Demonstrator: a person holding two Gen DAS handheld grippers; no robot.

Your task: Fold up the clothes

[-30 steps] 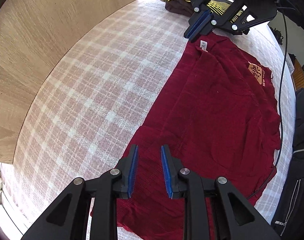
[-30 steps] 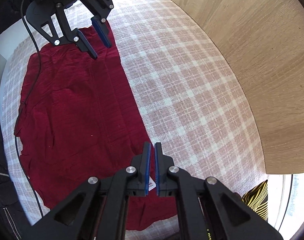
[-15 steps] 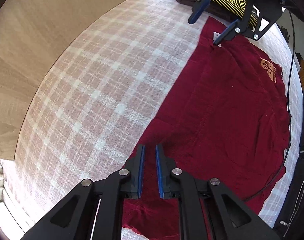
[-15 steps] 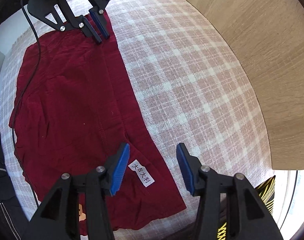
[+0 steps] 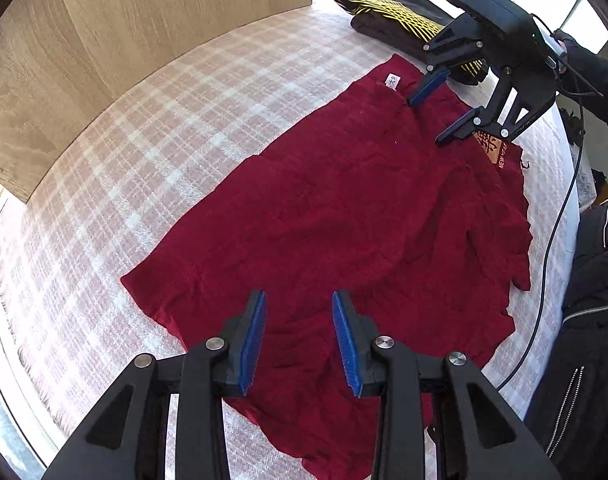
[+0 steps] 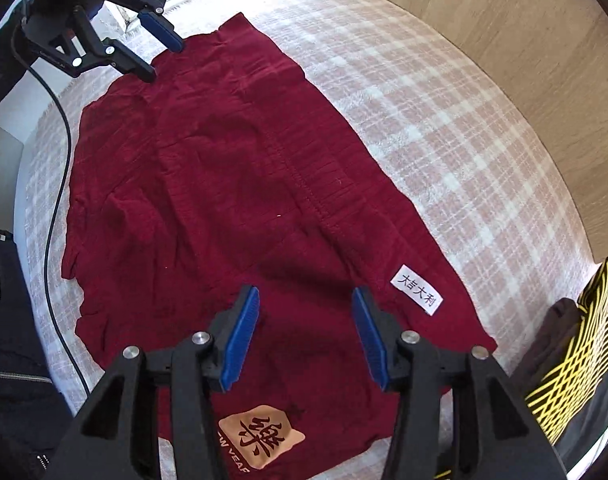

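Observation:
A dark red garment (image 5: pixel 344 208) (image 6: pixel 223 160) lies spread flat on the plaid bedspread (image 5: pixel 163 120). It has a white label (image 6: pixel 418 289) near one corner and an orange patch (image 6: pixel 261 436) close by. My left gripper (image 5: pixel 297 294) hovers over the garment's hem end; its jaws are opening with nothing between them. My right gripper (image 6: pixel 304 292) stands open over the label end, its blue pads apart and clear of the cloth. Each gripper also shows in the other's view: the right gripper (image 5: pixel 424 124) and the left gripper (image 6: pixel 163 63).
A folded black and yellow garment (image 5: pixel 396 12) (image 6: pixel 576 360) lies past the label end. A wooden panel (image 5: pixel 123 20) (image 6: pixel 524 60) borders the bed's far side. A person's black jacket (image 5: pixel 592 320) and a black cable (image 5: pixel 552 232) are along the near side.
The right jaws, shut at the garment's edge by the label, have opened wide. The left jaws narrowed, then spread. Both grippers shifted from that edge toward the garment's middle.

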